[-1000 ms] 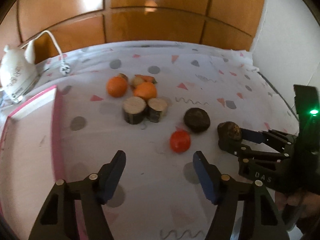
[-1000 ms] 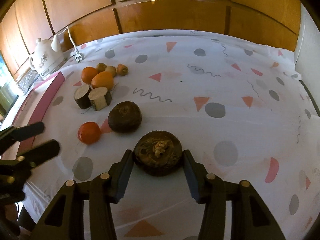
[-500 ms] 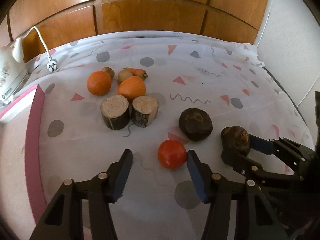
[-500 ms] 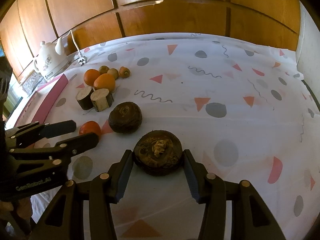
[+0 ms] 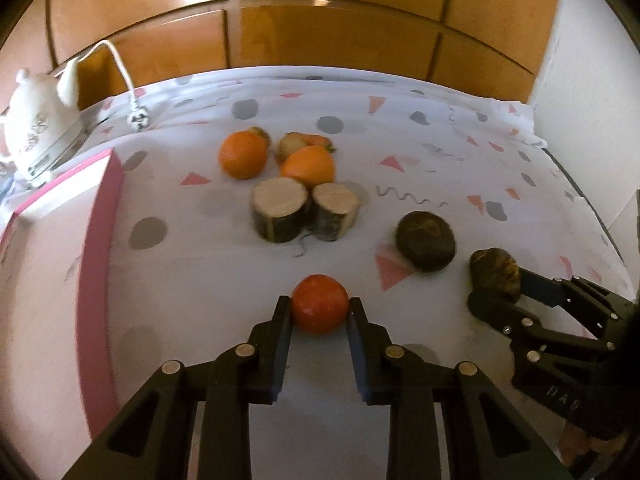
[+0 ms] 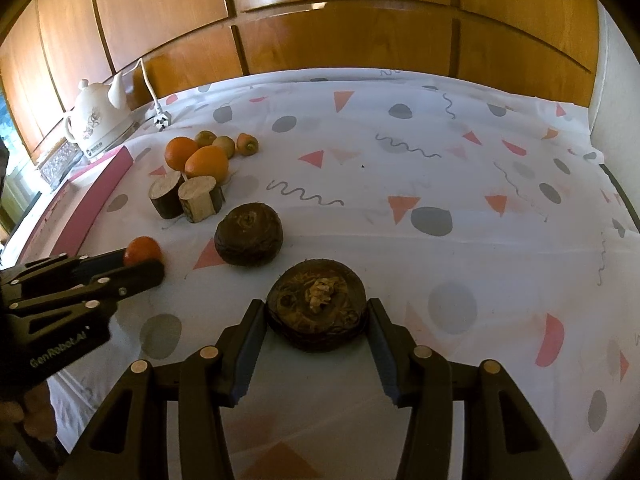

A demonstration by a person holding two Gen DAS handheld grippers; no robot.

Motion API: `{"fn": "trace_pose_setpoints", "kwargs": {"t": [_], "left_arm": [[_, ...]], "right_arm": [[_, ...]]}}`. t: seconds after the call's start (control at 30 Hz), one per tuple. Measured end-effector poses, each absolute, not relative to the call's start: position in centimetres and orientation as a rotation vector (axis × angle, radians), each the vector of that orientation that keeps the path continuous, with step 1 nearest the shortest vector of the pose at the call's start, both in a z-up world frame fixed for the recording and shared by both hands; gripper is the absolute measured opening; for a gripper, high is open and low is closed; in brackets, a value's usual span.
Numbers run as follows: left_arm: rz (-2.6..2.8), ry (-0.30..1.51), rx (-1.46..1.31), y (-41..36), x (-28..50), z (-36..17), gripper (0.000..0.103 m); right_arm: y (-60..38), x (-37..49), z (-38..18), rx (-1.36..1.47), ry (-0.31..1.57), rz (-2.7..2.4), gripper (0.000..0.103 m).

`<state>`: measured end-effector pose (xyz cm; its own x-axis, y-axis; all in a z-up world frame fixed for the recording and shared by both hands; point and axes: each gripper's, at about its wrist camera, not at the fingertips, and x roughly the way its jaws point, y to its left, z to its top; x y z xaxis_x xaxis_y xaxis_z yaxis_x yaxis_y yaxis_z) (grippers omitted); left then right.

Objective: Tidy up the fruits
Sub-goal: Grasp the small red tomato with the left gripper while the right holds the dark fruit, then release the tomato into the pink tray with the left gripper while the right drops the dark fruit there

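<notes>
L gripper (image 5: 319, 312) has both fingers pressed on the red tomato (image 5: 319, 309) w/ two log stubs (image 5: 305, 213) just ahead, R gripper (image 6: 316, 314) clamps the dark root bulb (image 6: 316, 310), 2nd dark bulb (image 6: 248, 234) ahead-left of it.

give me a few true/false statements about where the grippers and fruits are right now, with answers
1. The left gripper has its fingers on either side of the red fruit. True.
2. The right gripper is closed on an orange. False: it brackets a dark brown round fruit.
3. The two wood stumps stand side by side, touching. True.
4. The white kettle sits among the oranges. False: it stands apart at the cloth's far left edge.
5. A second dark brown fruit lies free on the cloth. True.
</notes>
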<state>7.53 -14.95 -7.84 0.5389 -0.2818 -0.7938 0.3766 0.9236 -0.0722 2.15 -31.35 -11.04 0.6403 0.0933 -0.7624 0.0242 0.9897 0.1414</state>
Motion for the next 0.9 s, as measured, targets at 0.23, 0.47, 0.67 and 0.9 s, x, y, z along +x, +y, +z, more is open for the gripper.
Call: {"fn": "trace_pose_setpoints", "kwargs": {"t": [0.23, 0.47, 0.67, 0.9], "left_arm": [[-0.346, 0.914, 0.086, -13.3, 7.1, -7.3, 0.027], [-0.324, 0.861, 0.046, -11.5, 6.1, -5.2, 0.027], [-0.304, 0.833, 0.023, -9.8, 5.6, -3.7, 0.027], [-0.244, 0.811, -0.011, -7.1, 5.6, -2.8, 0.027]], "right_arm": [[-31.2, 1.9, -11.1, 0.135, 0.852, 0.026, 0.051], [-31.0, 2.0, -10.9, 0.141, 0.870, 0.004, 0.050], [-30.6, 1.9, -10.5, 0.170, 0.891, 0.023, 0.050], [-28.3, 1.9, -9.3, 0.164, 0.882, 0.109, 0.050]]}}
